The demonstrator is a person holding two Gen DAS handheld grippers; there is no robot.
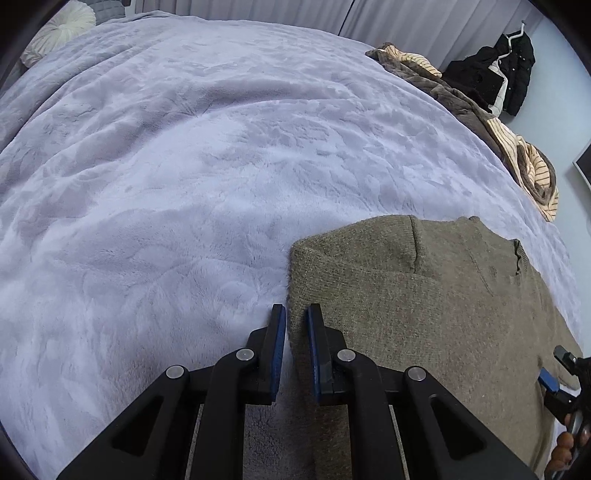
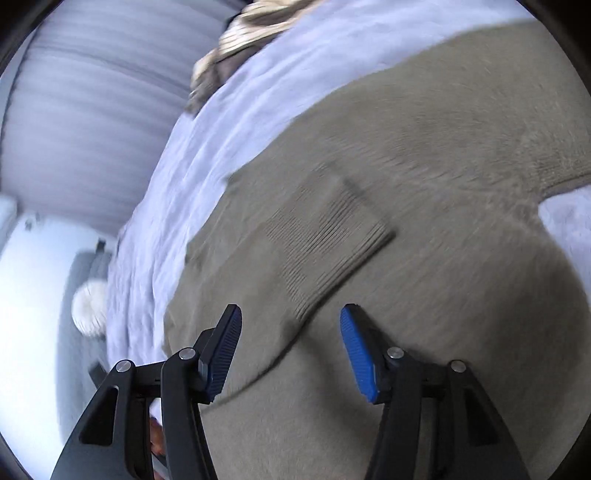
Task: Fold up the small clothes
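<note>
An olive-brown knit sweater [image 1: 417,310] lies flat on the lavender plush blanket [image 1: 184,166], partly folded with a sleeve laid over its body. My left gripper [image 1: 296,314] straddles the sweater's left edge with its jaws a narrow gap apart, and I cannot tell whether they pinch the fabric. My right gripper [image 2: 291,317] is open and empty above the sweater [image 2: 424,184], just short of the ribbed sleeve cuff [image 2: 325,240]. The right gripper also shows at the edge of the left wrist view [image 1: 554,373]. The right wrist view is motion-blurred.
A pile of brown and cream striped clothes [image 1: 517,147] lies along the bed's far right edge. A black coat [image 1: 513,70] hangs on the wall beyond. A round white cushion [image 1: 62,26] sits at the bed's far left. Curtains [image 2: 92,110] hang behind the bed.
</note>
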